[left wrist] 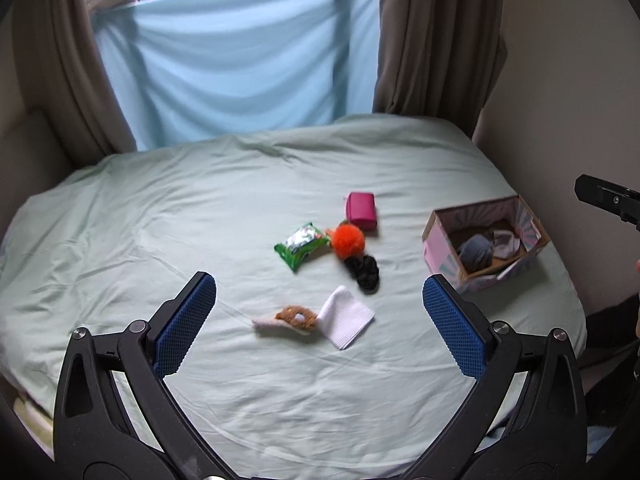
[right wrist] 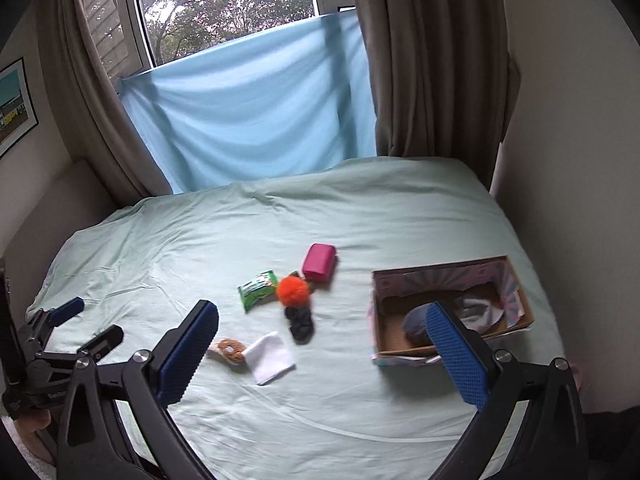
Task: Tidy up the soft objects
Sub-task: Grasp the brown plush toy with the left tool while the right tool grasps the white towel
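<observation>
Soft items lie mid-bed on the pale green sheet (left wrist: 160, 220): a white folded cloth (left wrist: 346, 316), a brown plush toy (left wrist: 294, 318), a black scrunchie (left wrist: 362, 270), an orange pom-pom (left wrist: 348, 240), a green packet (left wrist: 302, 246) and a pink pouch (left wrist: 361, 209). A cardboard box (left wrist: 436, 236) at the right holds grey and white cloth. My left gripper (left wrist: 318, 322) is open and empty, above the near bed. My right gripper (right wrist: 322, 344) is open and empty, with the cloth (right wrist: 270, 358), scrunchie (right wrist: 300, 322) and box (right wrist: 384, 280) ahead.
A blue sheet (left wrist: 240, 64) hangs under the window between brown curtains (left wrist: 436, 40). A wall (left wrist: 568, 80) runs along the bed's right side. The left gripper also shows at the left of the right wrist view (right wrist: 86, 322). A framed picture (right wrist: 14, 104) hangs at left.
</observation>
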